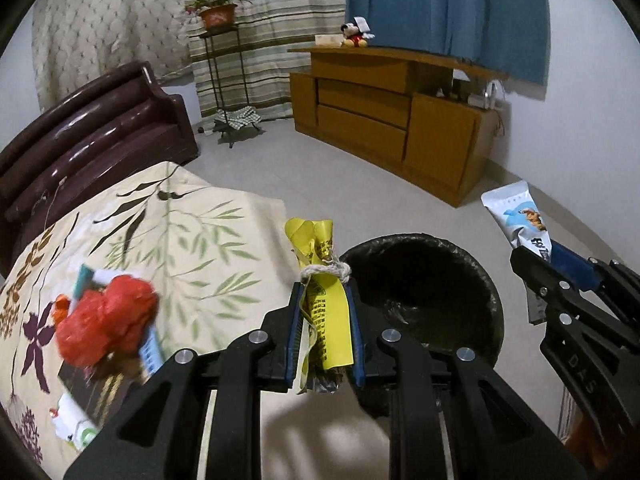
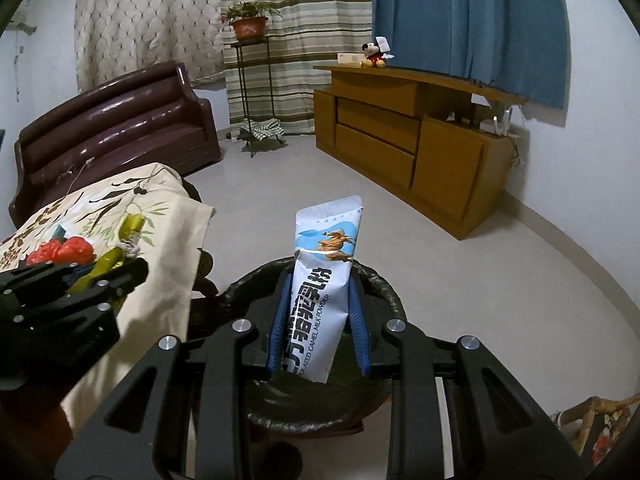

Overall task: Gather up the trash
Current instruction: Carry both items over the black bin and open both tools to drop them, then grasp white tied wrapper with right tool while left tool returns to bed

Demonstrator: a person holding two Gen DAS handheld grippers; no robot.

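My left gripper (image 1: 323, 292) is shut on a yellow wrapper (image 1: 326, 312) tied with string, held upright at the left rim of a black-lined trash bin (image 1: 472, 344). My right gripper (image 2: 318, 280) is shut on a white and blue milk powder sachet (image 2: 326, 280), upright above the same bin (image 2: 384, 296). The sachet (image 1: 516, 216) and right gripper (image 1: 560, 276) also show at the right of the left wrist view. In the right wrist view the left gripper (image 2: 120, 264) holds the yellow wrapper (image 2: 108, 260) at the left. More trash lies on the table: a red crumpled bag (image 1: 106, 320) and small packets (image 1: 76, 424).
A floral cloth covers the table (image 1: 192, 240) left of the bin. Beyond it stand a dark brown sofa (image 1: 92, 128), a plant stand (image 1: 224, 80) and a wooden cabinet (image 1: 392, 120) with a plush toy (image 1: 354, 36). Pale floor lies between the bin and the cabinet.
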